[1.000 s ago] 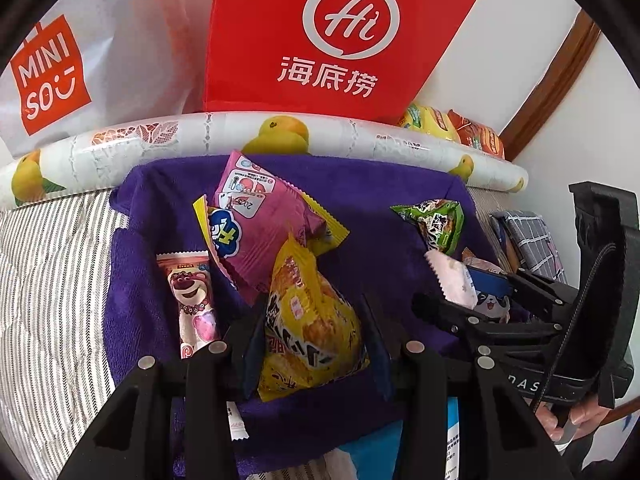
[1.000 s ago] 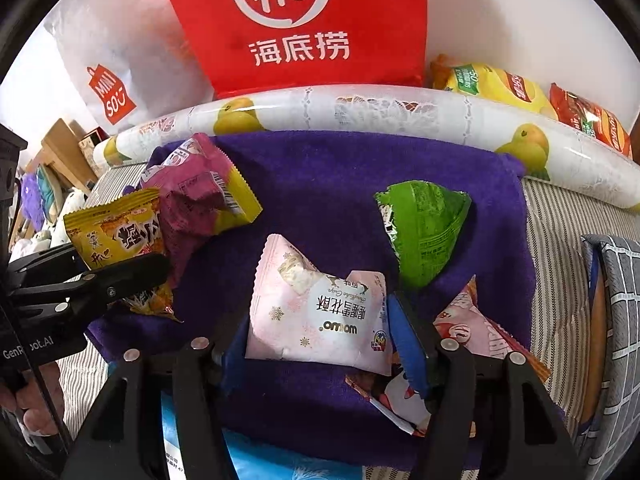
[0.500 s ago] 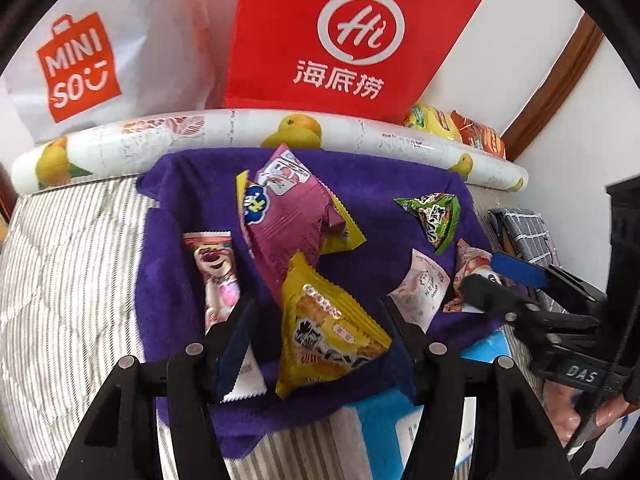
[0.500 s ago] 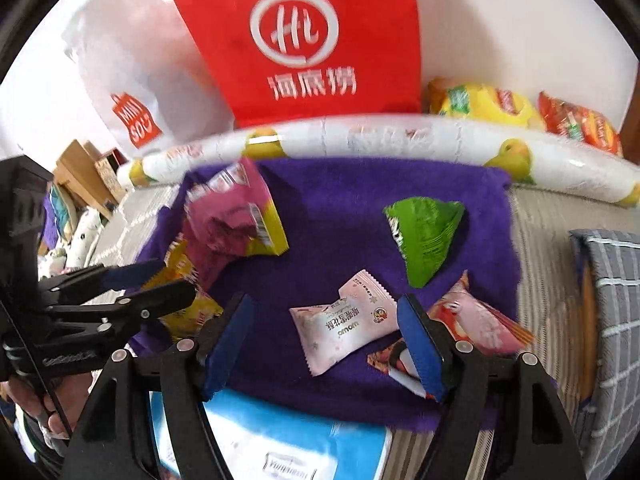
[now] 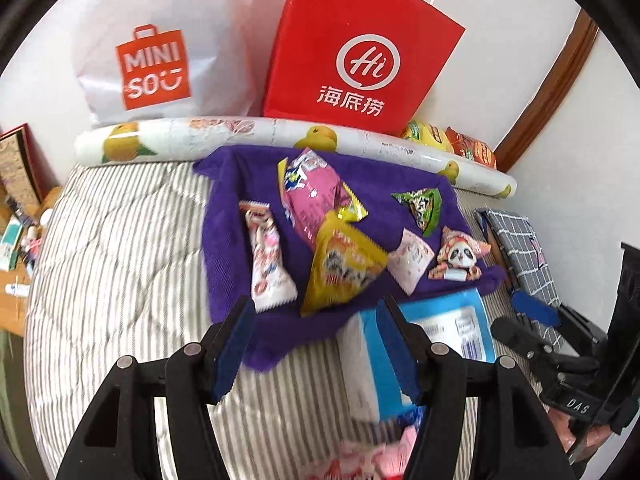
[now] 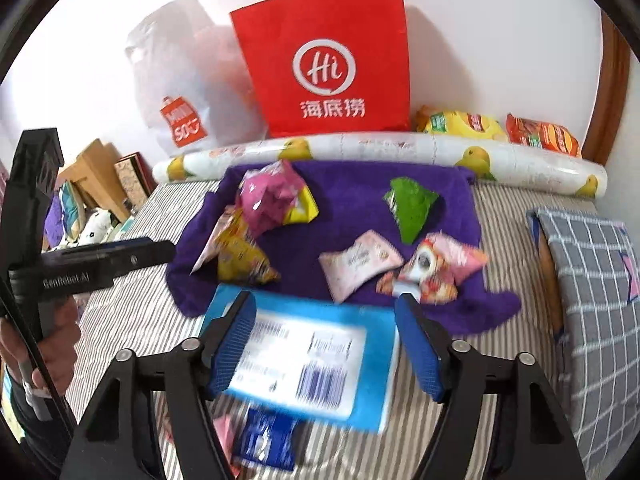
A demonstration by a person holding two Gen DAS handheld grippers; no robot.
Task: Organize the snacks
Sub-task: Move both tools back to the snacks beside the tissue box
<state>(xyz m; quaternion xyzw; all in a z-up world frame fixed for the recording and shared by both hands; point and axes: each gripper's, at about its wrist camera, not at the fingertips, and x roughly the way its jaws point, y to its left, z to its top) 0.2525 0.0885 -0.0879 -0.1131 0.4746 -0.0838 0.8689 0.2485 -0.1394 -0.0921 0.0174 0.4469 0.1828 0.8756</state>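
The left gripper (image 5: 316,344) hangs with its jaws apart and nothing between them; the right gripper (image 6: 326,344) is likewise unclenched and empty, though its jaws have just been closing. Below both lies a blue box (image 6: 312,356) on the striped bedcover (image 5: 120,264). Just beyond the box, a purple towel (image 6: 348,200) carries the snacks: a yellow packet (image 5: 340,268) nearest the left gripper, a strawberry-bear bar (image 5: 266,256) to its left, a pale pink packet (image 6: 358,264) and a panda packet (image 6: 432,270) nearest the right gripper, then a pink bag (image 5: 316,196) and a green packet (image 6: 408,208) farther off. Behind stand a fruit-print roll (image 6: 380,152) and a red paper bag (image 6: 328,60)
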